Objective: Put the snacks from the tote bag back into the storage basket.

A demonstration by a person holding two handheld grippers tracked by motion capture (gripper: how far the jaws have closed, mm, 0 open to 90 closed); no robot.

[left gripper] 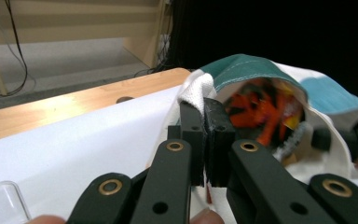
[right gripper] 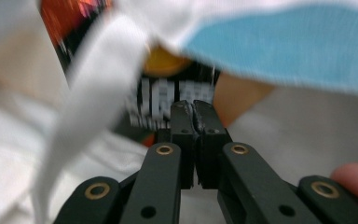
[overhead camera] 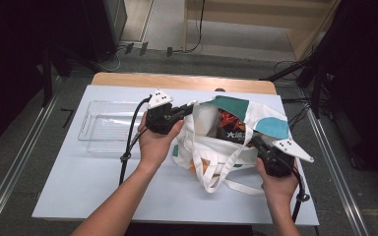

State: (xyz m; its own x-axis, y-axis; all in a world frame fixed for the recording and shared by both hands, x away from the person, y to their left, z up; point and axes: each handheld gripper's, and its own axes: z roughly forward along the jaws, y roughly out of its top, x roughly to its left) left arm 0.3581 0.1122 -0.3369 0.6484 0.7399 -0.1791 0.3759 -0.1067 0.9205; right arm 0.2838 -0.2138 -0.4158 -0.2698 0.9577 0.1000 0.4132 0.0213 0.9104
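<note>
The work looks to be emptying the tote bag (overhead camera: 211,142): its mouth is being held open, and a snack packet (overhead camera: 231,129) sits inside, not yet out. The next move, I'd judge, calls for one gripper to keep the rim up while the other gets a grip on the packet and lifts it clear, perhaps toward the clear tray (overhead camera: 106,125) just left of the left gripper.

The left gripper (left gripper: 207,106) has its jaws pressed together on the bag's white rim, pinching the cloth and holding it up. The bag spreads rightward from there.

The right gripper (right gripper: 194,108) has its jaws closed tight. The packet lies just ahead of its tips, but whether they hold it or anything else I cannot tell.
</note>
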